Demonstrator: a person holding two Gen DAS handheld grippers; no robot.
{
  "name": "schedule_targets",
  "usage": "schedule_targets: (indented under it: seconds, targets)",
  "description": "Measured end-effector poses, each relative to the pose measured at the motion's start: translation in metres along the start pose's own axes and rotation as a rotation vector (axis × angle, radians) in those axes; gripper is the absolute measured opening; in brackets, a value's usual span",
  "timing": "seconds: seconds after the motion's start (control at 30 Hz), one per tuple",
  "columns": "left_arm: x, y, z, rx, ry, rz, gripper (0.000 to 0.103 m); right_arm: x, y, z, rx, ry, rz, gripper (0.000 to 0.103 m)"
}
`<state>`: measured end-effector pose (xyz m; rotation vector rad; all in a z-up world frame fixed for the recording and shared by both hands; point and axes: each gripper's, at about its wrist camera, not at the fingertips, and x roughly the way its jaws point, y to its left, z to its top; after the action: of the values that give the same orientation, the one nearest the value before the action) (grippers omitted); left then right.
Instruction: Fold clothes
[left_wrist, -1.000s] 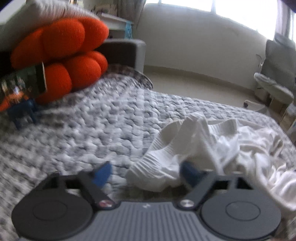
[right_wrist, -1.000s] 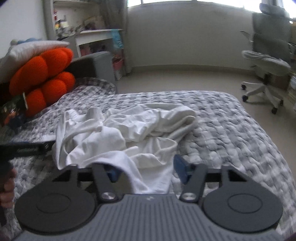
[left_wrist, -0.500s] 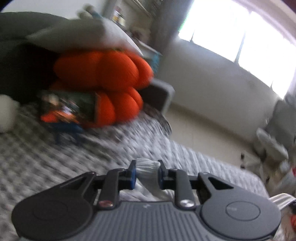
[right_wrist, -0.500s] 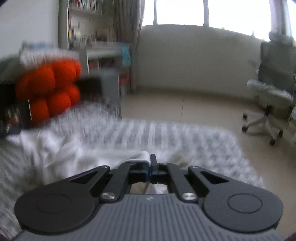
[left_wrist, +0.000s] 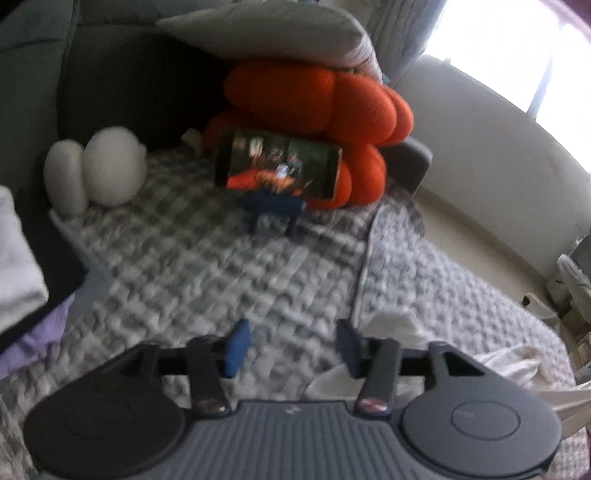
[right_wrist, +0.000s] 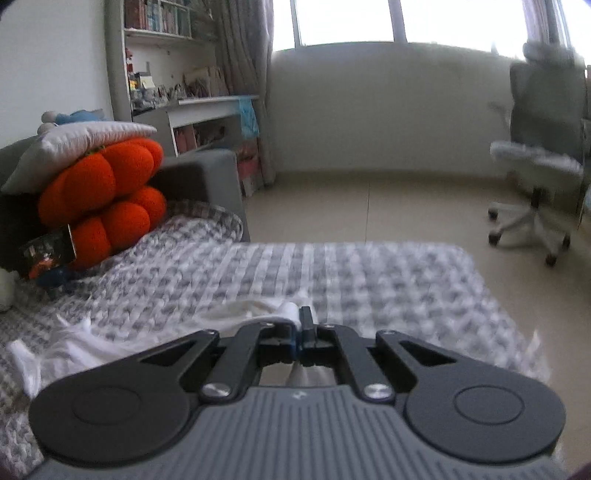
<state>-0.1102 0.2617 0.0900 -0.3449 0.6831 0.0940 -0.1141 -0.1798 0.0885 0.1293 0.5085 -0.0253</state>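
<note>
Nearest me, my right hand-held gripper (right_wrist: 300, 334) has its jaws pinched together on a fold of the white garment (right_wrist: 255, 310), which trails off to the left across the grey checked blanket (right_wrist: 369, 280) on the bed. My left hand-held gripper (left_wrist: 291, 347) has its jaws opening, and I see only blanket (left_wrist: 221, 266) between the blue pads (left_wrist: 236, 347); nothing is gripped there. White cloth (left_wrist: 391, 325), too blurred for me to name, lies just beside and below the right-side finger, and more rumpled white fabric (left_wrist: 517, 362) spreads out toward the right edge of the bed.

Further along the bed, a phone (left_wrist: 279, 168) stands on a small blue holder (left_wrist: 273, 210), screen lit, leaning against an orange knotted cushion (left_wrist: 325, 96). A grey pillow (left_wrist: 266, 33) rests on top of that cushion, and a pale rounded plush thing (left_wrist: 107, 166) sits to the left of the phone.

Beyond the bed I see beige floor (right_wrist: 369, 199), an office chair (right_wrist: 539, 162) at the right, bookshelves (right_wrist: 162, 44) at the left, and bright windows (right_wrist: 343, 18).
</note>
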Motion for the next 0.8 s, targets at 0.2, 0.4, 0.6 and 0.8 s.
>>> schedule_targets:
  seconds: [0.2,0.4,0.6,0.8]
  targets:
    - [0.015,-0.014,-0.022,0.035,0.070,-0.056,0.079,-0.007,-0.010,0.006,0.047,-0.012,0.002,0.004]
    - [0.026,-0.040,-0.039,0.106,0.070,-0.083,0.089,-0.001,-0.008,0.002,0.017,0.034,0.022,0.012]
    - [0.033,-0.041,-0.036,0.084,0.068,-0.087,0.089,0.008,-0.008,-0.014,-0.014,0.112,0.064,0.013]
    - [0.051,-0.049,-0.040,0.071,0.110,-0.096,0.051,0.023,-0.008,-0.028,-0.017,0.177,0.083,0.051]
